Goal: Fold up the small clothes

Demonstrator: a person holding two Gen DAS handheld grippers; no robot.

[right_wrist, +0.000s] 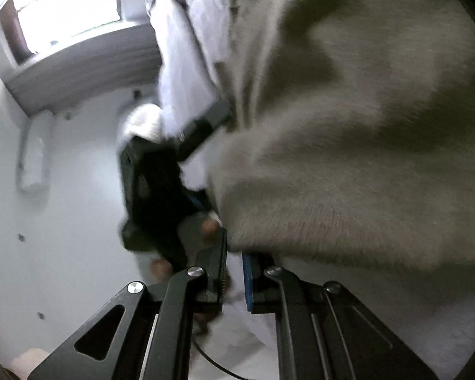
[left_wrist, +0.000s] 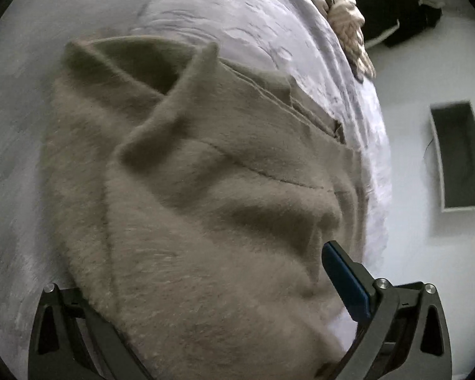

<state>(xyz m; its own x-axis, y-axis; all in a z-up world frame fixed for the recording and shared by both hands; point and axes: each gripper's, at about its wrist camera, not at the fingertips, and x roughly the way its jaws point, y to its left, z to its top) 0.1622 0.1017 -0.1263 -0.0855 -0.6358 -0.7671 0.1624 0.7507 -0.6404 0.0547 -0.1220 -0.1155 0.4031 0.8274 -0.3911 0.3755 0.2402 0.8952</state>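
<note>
While the beige fleece garment (left_wrist: 205, 209) drapes across the wide-open left gripper (left_wrist: 186, 316), the right gripper (right_wrist: 234, 272), nearly closed, pinches its edge mid-fold; next, lay it flat on the bed (left_wrist: 269, 31).

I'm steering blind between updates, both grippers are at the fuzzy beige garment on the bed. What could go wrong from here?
1. The left gripper is wide open with the beige garment draped over one finger, so fabric may snag or drag.
2. The garment lies near the edge of the bed cover and could slide off.
3. The right gripper is nearly closed at the garment's edge; its view is blurred, so its grip is uncertain.
</note>
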